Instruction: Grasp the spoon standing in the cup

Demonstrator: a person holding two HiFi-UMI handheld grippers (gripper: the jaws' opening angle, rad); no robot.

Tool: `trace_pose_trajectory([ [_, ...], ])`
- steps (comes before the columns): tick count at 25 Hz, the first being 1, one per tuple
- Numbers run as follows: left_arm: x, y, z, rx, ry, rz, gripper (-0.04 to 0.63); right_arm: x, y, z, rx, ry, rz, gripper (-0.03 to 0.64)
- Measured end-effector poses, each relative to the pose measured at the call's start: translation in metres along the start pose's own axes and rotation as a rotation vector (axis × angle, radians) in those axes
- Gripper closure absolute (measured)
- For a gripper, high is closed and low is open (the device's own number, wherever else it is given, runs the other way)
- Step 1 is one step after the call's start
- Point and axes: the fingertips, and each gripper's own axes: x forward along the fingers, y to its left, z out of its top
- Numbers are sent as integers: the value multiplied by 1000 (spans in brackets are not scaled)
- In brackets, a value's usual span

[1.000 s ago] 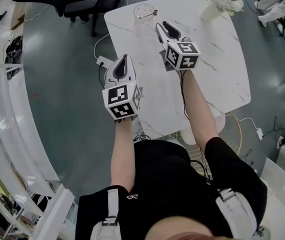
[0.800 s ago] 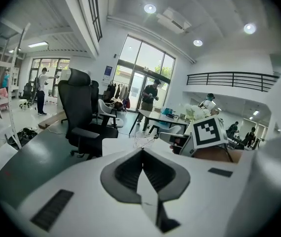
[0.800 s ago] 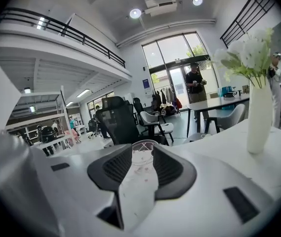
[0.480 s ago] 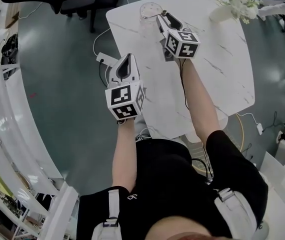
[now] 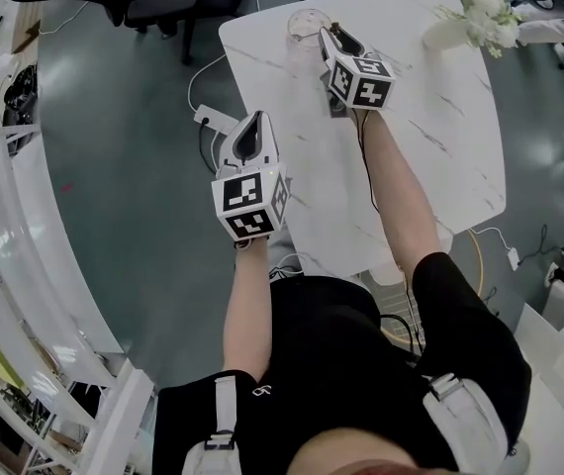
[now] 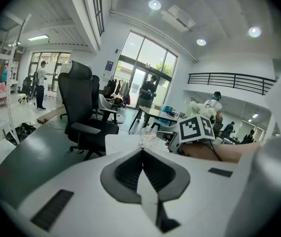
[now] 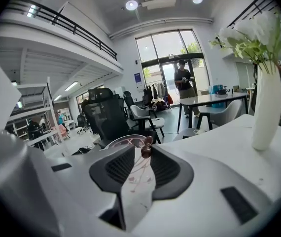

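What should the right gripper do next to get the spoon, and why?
Probably squeeze shut now. The right gripper's jaws have just been closing but stand apart, and the spoon's beaded handle, standing in the glass cup, sits between them close to one pad, not yet pinched. Closing the rest of the way should grip it.

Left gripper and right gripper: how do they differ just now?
The right gripper reaches the cup with the top of the spoon between its jaws; the left gripper hangs back at the table edge with nothing between its jaws. Right jaws stand apart, having just been closing; left jaws are together. Both are the same white build.
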Motion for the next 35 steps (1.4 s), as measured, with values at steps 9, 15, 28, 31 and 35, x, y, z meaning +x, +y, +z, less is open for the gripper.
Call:
trace_pose_trajectory([
  [9,-19,-5,3,1,-26,13,578,-17,6,25,-92,-46,14,566],
  [15,-45,-23,9,17,-64,23,578,-65,20,51,-89,-131,70,568],
  [28,-125,-88,13,42,-179,27,580,-228,43,89,-65,-336,160,568],
  [31,-149,-99,17,46,-220,36,580,-269,45,92,-44,-372,162,568],
  [35,-181,-111,25,53,-285,57,579,-317,62,89,-59,-400,209,568],
])
